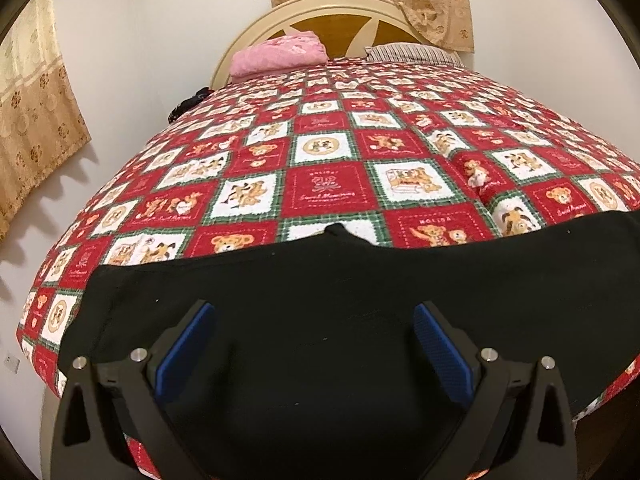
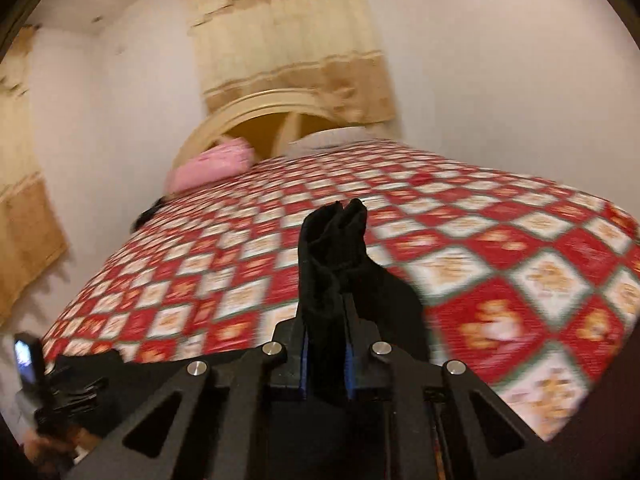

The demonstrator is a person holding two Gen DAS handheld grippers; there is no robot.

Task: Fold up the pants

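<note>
Now left gripper point(image 1: 312, 344) spread wide over flat black pants point(image 1: 280, 280); right gripper point(image 2: 325, 308) clamps bunched pants fabric.

I'm holding my left gripper point(image 1: 314, 344) with fingers spread wide, while my right gripper point(image 2: 325, 320) is clamping black pants point(image 2: 334, 256), raised.

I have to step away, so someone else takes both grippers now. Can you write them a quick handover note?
Left gripper: jaws open, over the black pants, holding nothing.
Right gripper: jaws shut on a bunched part of the pants, lifted above the bedspread.
Pants lie across the near edge of the bed.
Done: one grasp. Left: carry that part over, lay it flat, finish the fold.
</note>
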